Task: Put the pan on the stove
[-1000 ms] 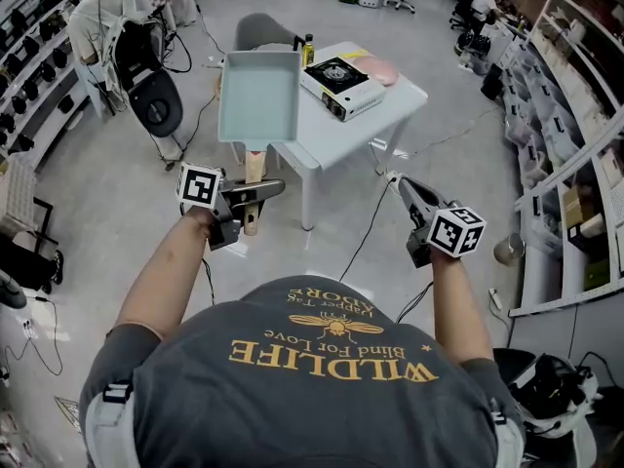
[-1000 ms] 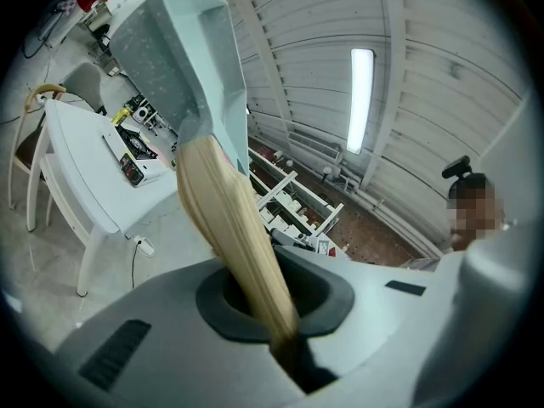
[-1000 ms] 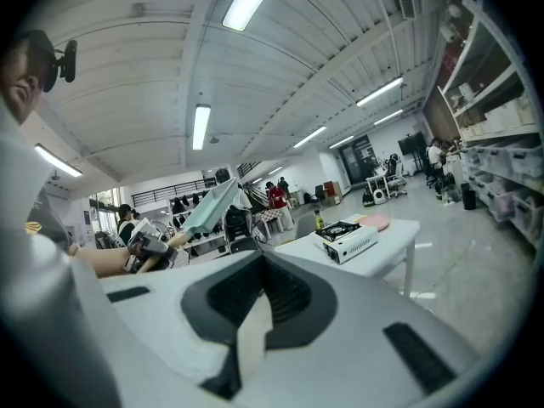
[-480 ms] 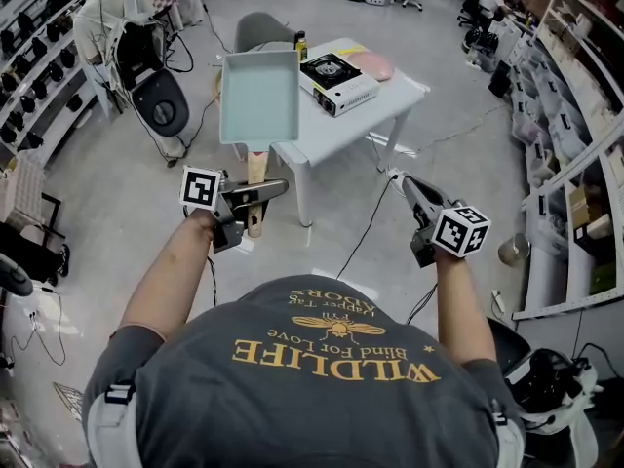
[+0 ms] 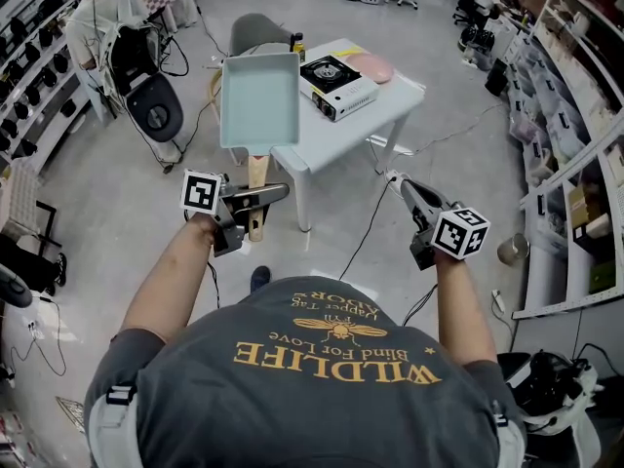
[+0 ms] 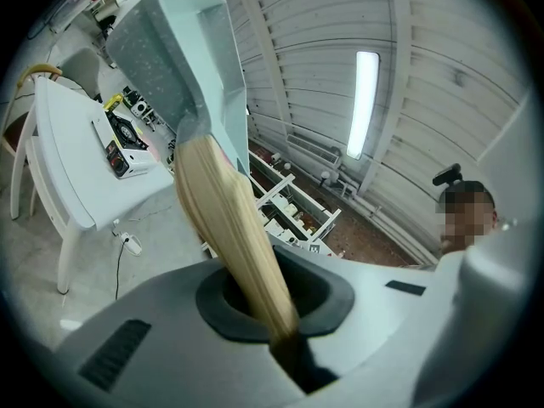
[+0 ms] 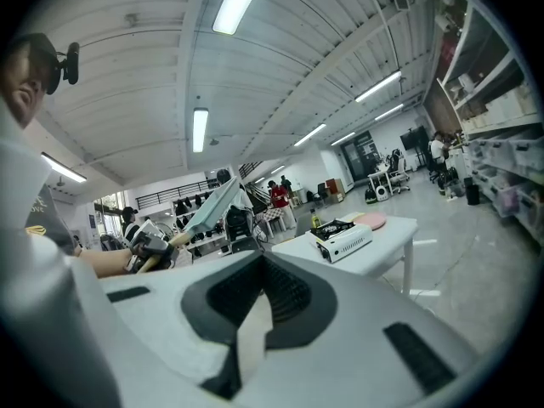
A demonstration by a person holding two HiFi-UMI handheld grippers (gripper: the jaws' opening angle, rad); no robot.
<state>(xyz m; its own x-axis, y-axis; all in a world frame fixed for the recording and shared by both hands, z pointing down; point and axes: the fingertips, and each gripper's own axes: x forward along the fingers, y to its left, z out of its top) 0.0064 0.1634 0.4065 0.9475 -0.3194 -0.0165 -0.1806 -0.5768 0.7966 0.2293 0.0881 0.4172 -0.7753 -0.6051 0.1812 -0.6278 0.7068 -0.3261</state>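
Observation:
A pale teal rectangular pan (image 5: pixel 258 100) with a wooden handle (image 5: pixel 256 175) is held up in the air, short of the white table (image 5: pixel 322 135). My left gripper (image 5: pixel 255 198) is shut on that handle; in the left gripper view the handle (image 6: pixel 229 228) runs from the jaws up to the pan (image 6: pixel 183 66). The portable gas stove (image 5: pixel 338 84) sits on the table, right of the pan. My right gripper (image 5: pixel 398 181) is shut and holds nothing, out over the floor to the right. The right gripper view shows the stove (image 7: pixel 344 238) and pan (image 7: pixel 212 206) far off.
A pink round mat (image 5: pixel 372 67) and a small bottle (image 5: pixel 296 45) share the table with the stove. A grey chair (image 5: pixel 255 31) stands behind it and a black chair (image 5: pixel 154 105) to the left. Shelving (image 5: pixel 575 154) lines the right side. A cable (image 5: pixel 366 227) crosses the floor.
Pan and both grippers keep almost the same pose. The table has shifted slightly in view, and a shoe tip now shows on the floor below the left gripper.

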